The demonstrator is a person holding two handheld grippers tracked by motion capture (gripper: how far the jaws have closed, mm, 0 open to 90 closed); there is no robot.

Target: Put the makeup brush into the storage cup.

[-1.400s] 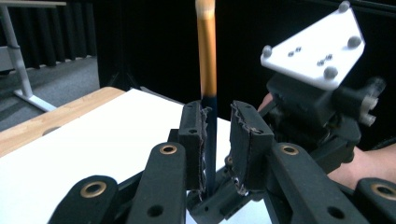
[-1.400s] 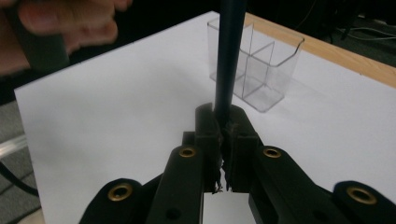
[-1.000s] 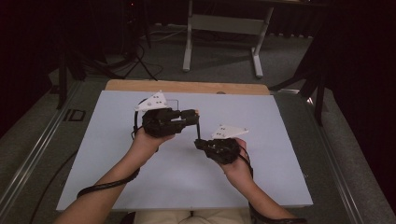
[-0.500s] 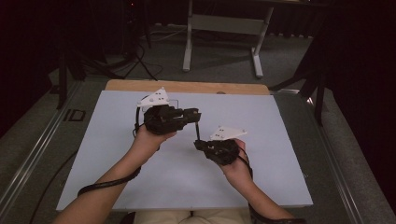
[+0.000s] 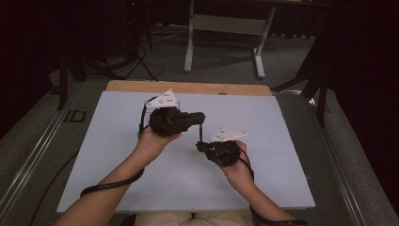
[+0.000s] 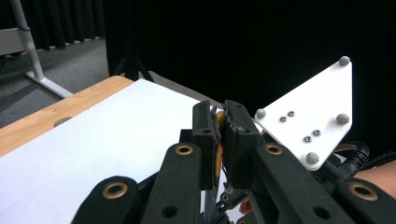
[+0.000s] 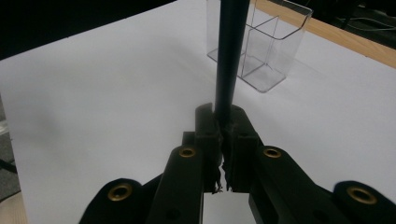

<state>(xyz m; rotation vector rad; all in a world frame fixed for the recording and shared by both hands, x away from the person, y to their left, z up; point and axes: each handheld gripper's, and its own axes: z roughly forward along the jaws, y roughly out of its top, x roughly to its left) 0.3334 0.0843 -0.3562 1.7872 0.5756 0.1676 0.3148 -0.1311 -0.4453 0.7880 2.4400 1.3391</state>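
The white table sheet [image 5: 117, 160] keeps your work plain to see; the clear divided holder [image 7: 266, 46] stands ready behind; your right gripper [image 7: 223, 122] is clamped on a dark pen [image 7: 229, 56], upright; your left gripper [image 6: 220, 126] has just been closing, apparently pinching the pen's top [image 5: 201, 127].

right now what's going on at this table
A person holds a two-jaw gripper in each hand over a white-covered table. The right gripper is shut on a thin dark rod that stands up from its jaws. The left gripper, turned toward the rod's top end, has just been closing and is now shut; a small yellow bit shows between its jaws, too little to identify. A clear two-compartment container stands empty on the table beyond.
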